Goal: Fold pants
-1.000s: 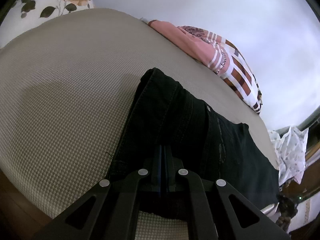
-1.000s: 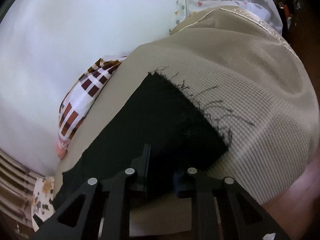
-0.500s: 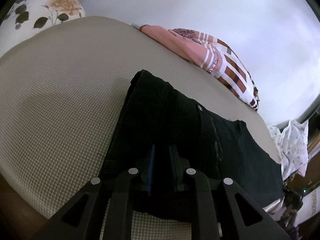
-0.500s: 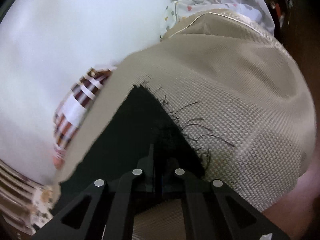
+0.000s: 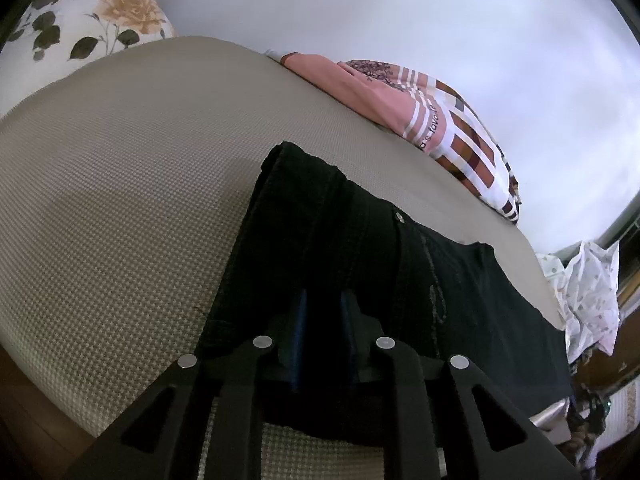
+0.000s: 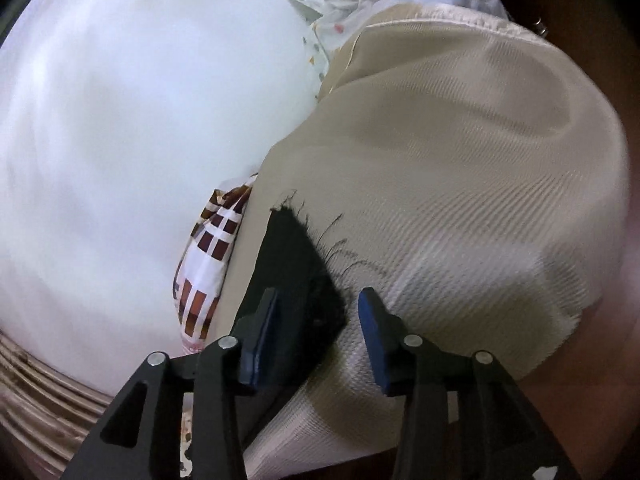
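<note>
Right wrist, jaws opening, pants (image 6: 296, 264) released

1 blk pants (image 5: 360, 240), 2 claws (image 5: 322, 320) (image 6: 318, 320), 2 pillows (image 5: 460, 136) (image 5: 80, 28)

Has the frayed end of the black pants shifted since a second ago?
Yes. The frayed end of the black pants looks narrower and lies closer to the brown-checked pillow; the right tool has just opened.

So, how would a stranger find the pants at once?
Find the beige bed cover. On it lie the black pants, the only dark garment there. A pink and checked pillow sits behind them, but only the pants have a frayed hem.
</note>
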